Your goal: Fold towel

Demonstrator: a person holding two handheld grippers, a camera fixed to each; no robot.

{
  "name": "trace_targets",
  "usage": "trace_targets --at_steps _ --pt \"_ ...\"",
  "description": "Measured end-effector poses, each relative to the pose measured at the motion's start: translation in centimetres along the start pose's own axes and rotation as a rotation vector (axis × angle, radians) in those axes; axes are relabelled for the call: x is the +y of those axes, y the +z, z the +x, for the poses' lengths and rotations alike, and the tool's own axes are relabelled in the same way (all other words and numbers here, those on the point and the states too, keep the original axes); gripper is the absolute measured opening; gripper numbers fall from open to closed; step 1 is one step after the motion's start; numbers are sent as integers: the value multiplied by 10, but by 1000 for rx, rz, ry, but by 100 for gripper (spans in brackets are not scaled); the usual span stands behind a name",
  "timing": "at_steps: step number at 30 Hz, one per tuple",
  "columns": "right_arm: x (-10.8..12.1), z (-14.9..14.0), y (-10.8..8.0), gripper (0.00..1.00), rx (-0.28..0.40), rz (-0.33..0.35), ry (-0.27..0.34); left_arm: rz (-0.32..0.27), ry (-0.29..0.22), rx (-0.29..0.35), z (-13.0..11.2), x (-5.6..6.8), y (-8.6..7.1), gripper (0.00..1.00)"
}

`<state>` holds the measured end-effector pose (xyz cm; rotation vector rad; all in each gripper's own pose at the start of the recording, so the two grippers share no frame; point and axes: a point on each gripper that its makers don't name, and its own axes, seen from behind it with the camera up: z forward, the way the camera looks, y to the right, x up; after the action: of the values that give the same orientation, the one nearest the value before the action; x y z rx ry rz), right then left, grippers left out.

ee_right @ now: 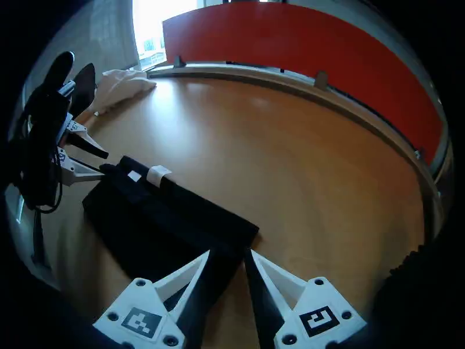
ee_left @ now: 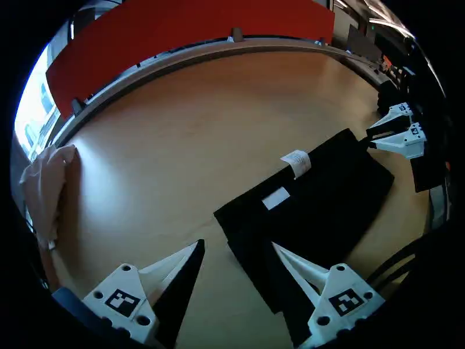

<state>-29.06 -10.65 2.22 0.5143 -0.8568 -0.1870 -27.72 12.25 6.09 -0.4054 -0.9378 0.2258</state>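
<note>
A black folded towel (ee_left: 325, 198) with a white tag (ee_left: 296, 161) lies flat on the wooden table (ee_left: 174, 145). My left gripper (ee_left: 237, 243) is open wide at the towel's near corner, its right finger over the cloth. In the same view my right gripper (ee_left: 372, 136) touches the towel's far corner. In the right gripper view the towel (ee_right: 163, 221) stretches away from my right gripper (ee_right: 226, 251), whose jaws stand narrowly apart with the towel's near edge between the tips. At the towel's far end my left gripper (ee_right: 102, 161) stands open next to the white tag (ee_right: 158, 173).
A pale pink cloth (ee_left: 46, 180) (ee_right: 119, 84) lies bunched at the table's edge. A red panel (ee_left: 192, 35) (ee_right: 302, 52) stands behind the table's curved rim. Bare wood spreads beyond the towel. Dark equipment (ee_left: 407, 81) sits at the far right.
</note>
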Motion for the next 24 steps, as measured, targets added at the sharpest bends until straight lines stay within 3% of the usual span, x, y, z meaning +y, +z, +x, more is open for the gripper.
trace_targets --at_steps 5,12,24 --pt "2 3 2 39 2 -5 3 15 -6 3 2 -5 0 79" --pt "6 5 3 51 4 -14 8 35 -8 12 7 -12 0 91" --pt "16 8 5 62 17 -46 14 62 -13 27 14 -20 1 96"
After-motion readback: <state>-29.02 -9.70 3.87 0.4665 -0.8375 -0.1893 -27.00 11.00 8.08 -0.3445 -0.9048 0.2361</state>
